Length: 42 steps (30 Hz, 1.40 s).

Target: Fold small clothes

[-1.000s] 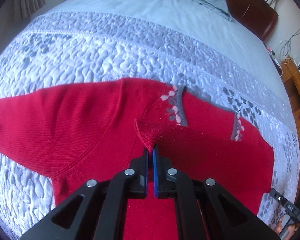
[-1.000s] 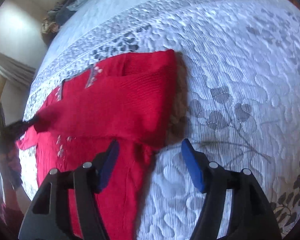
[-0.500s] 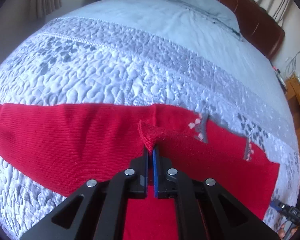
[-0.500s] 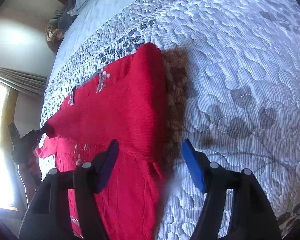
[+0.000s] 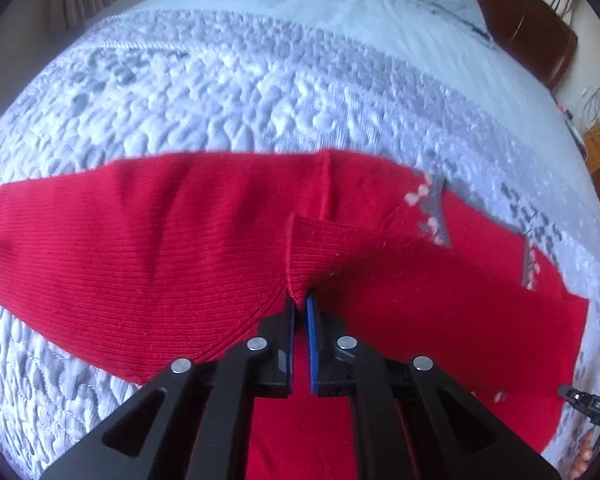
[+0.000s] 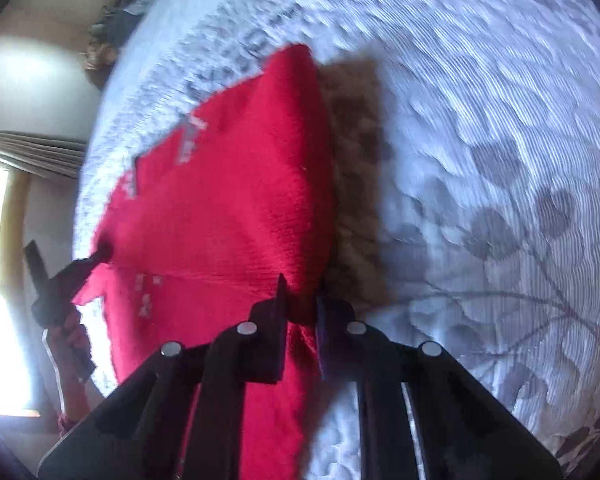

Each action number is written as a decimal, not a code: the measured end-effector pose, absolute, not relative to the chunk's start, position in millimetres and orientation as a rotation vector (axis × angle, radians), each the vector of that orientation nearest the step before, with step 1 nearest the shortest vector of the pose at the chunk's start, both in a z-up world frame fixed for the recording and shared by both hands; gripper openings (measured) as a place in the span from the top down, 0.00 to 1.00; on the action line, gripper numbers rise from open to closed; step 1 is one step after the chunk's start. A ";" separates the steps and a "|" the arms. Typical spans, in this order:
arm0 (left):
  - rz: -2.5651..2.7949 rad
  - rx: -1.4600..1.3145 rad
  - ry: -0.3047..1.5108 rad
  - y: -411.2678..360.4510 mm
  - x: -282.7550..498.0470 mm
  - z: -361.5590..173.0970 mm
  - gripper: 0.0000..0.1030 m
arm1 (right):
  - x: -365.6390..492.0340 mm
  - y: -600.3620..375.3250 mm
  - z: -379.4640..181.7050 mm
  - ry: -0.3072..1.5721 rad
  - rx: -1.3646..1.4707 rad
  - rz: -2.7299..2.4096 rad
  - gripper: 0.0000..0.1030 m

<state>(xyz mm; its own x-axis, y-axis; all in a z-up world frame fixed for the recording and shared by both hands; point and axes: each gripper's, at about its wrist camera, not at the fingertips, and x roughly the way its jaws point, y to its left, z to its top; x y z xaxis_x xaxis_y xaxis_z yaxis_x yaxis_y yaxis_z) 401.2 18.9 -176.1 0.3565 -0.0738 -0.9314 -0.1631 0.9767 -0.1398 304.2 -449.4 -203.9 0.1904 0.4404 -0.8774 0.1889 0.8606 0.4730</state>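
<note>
We've got the red sweater (image 5: pixel 160 248) spread across the quilted bedspread (image 5: pixel 220 92) on the bed. Left hand-held gripper (image 5: pixel 300 304) is pinched tight on a ribbed edge of it w/ the fabric lifted into a little peak. Right hand-held gripper (image 6: pixel 302 292) is clamped narrow on the sweater's right edge — red knit bunched btwn the fingers. Both views are pretty blurry.

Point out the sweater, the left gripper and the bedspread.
sweater (image 5: pixel 148 248): left wrist view, on the broad red knit left of the gripper.
left gripper (image 5: pixel 300 305): left wrist view, between the fingertips, shut on a pinch of knit.
bedspread (image 6: pixel 480 128): right wrist view, on bare quilted fabric right of the sweater.
</note>
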 end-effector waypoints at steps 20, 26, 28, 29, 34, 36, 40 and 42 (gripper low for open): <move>0.065 -0.194 1.258 -1.0 430.4 -188.6 0.75 | 387.6 -473.1 -203.1 1.396 0.529 0.102 0.90; 0.055 -0.188 1.281 0.3 429.3 -179.8 0.76 | 373.9 -471.6 -188.6 1.369 0.509 0.098 0.79; 0.046 -0.180 1.264 0.2 417.8 -168.1 0.73 | 357.8 -465.2 -178.5 1.353 0.471 0.115 0.55; 0.038 -0.165 1.249 -1.1 408.3 -162.8 0.71 | 345.1 -459.6 -174.6 1.358 0.444 0.128 0.55; 0.018 -0.137 1.242 -4.2 369.4 -165.2 0.67 | 303.6 -444.3 -188.4 1.424 0.484 0.199 0.64; 0.022 -0.152 1.271 -3.3 363.6 -179.0 0.67 | 300.0 -445.6 -193.5 1.422 0.486 0.178 0.83; 0.016 -0.167 1.267 0.6 363.1 -184.2 0.66 | 302.3 -456.4 -200.3 1.435 0.550 0.149 0.89; 0.016 -0.188 1.273 3.7 360.4 -179.7 0.66 | 298.7 -452.3 -194.6 1.424 0.512 0.156 0.87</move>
